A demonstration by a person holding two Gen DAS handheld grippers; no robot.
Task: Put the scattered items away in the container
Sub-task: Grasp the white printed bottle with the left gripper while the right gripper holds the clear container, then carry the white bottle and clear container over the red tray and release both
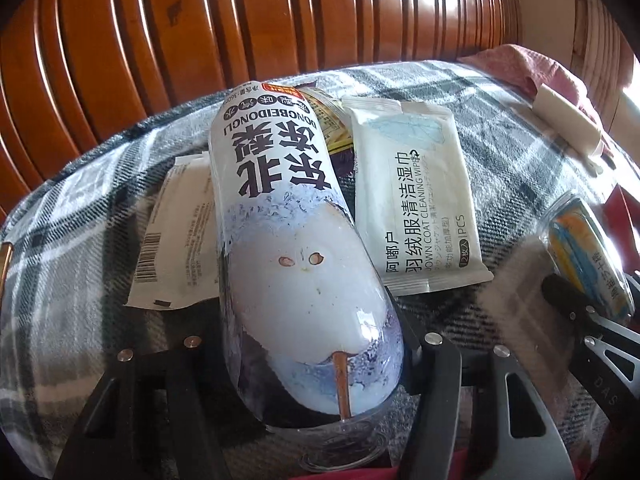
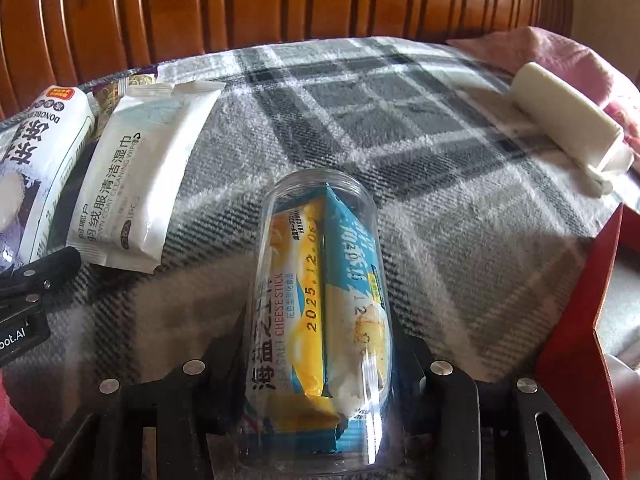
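A drink bottle (image 1: 288,208) with a white and blue label lies on its side on the plaid blanket (image 1: 500,160). My left gripper (image 1: 316,344) is shut on its near end, one finger against each side. A clear plastic jar (image 2: 320,280) holding cheese stick packets also lies on its side, and my right gripper (image 2: 320,352) is shut around its near end. A white pack of cleaning wipes (image 1: 416,200) lies flat just right of the bottle. A white packet with a barcode (image 1: 176,232) sits left of the bottle, and a dark snack packet (image 1: 336,128) shows under it.
A red container wall (image 2: 592,320) stands at the right edge. A white roller (image 2: 568,120) lies at the back right beside pink cloth (image 2: 560,52). Slatted wooden furniture (image 2: 280,0) rises behind the blanket (image 2: 400,120).
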